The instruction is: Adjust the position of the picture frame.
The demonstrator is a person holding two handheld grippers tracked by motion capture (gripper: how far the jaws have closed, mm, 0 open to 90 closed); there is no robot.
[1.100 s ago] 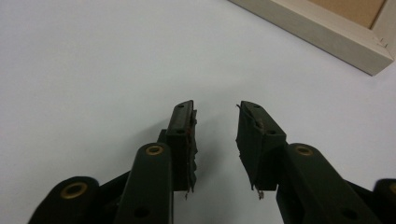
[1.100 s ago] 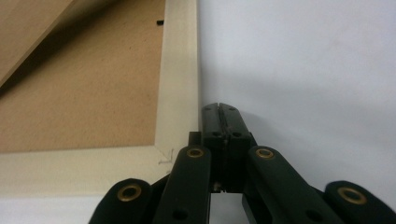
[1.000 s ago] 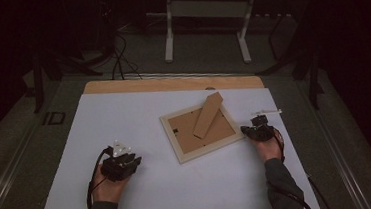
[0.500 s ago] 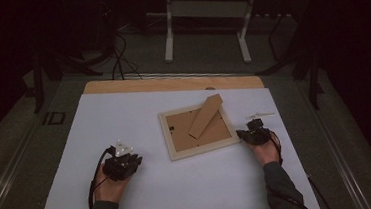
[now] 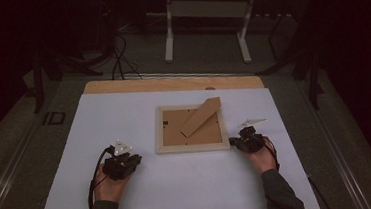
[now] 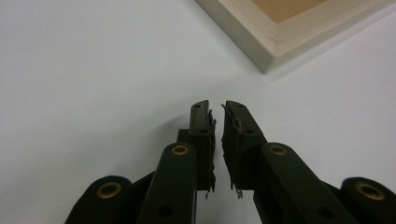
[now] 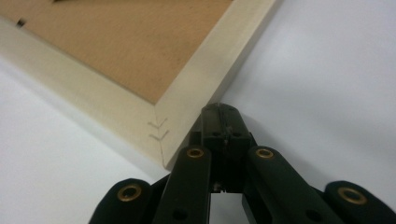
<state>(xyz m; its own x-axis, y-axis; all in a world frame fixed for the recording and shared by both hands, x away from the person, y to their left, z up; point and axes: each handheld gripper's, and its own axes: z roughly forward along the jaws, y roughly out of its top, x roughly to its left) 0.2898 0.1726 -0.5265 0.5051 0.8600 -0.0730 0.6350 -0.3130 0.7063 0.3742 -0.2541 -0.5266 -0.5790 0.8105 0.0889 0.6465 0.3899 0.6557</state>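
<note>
Here, one picture frame, two hand-held grippers, left hand-held gripper, right hand-held gripper

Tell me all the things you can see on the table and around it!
picture frame: one, pale wood with brown back, face down mid-table
stand flap: one, brown, slanting on the frame's back
white sheet: one, covers the table
wooden table edge: one, tan, far side
metal stand: one, grey, floor behind
cables: several, black, floor behind
left gripper: one, black, jaws just closing, narrow gap, nothing between
right gripper: one, black, shut, tip against the frame's corner
</note>
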